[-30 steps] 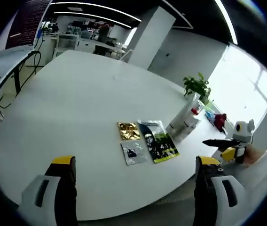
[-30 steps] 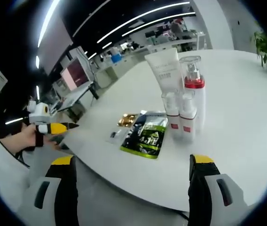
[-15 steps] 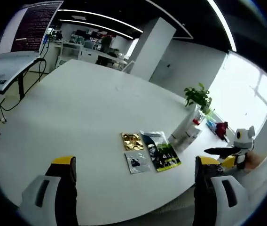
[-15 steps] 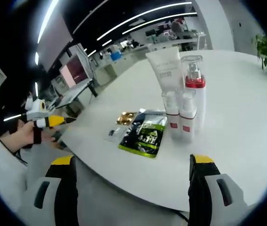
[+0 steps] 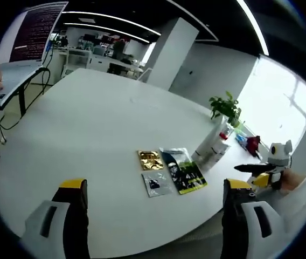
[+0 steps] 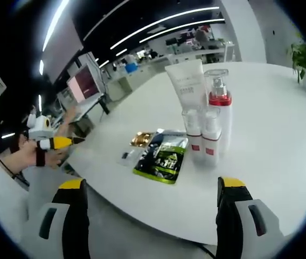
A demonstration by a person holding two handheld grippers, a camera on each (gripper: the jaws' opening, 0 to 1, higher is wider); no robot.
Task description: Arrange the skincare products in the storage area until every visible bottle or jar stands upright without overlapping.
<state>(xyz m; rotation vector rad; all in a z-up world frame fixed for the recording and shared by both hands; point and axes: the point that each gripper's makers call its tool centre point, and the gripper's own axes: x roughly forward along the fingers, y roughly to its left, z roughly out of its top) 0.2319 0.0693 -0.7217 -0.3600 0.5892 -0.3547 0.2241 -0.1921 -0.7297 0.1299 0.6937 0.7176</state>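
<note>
Both grippers, left (image 5: 152,202) and right (image 6: 148,202), gape empty; bottles (image 6: 206,129) stand upright, so approach the sachets (image 6: 161,152) low, gently.

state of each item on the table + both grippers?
white tube: upright.
pump bottle with red collar: upright, clear cap on.
two small bottles: upright, side by side in front of the pump bottle.
green-black sachet: lying flat.
gold sachet: lying flat.
silver sachet: lying flat.
left hand-held gripper: open, holding nothing, off the table's edge.
right hand-held gripper: open, holding nothing.
</note>
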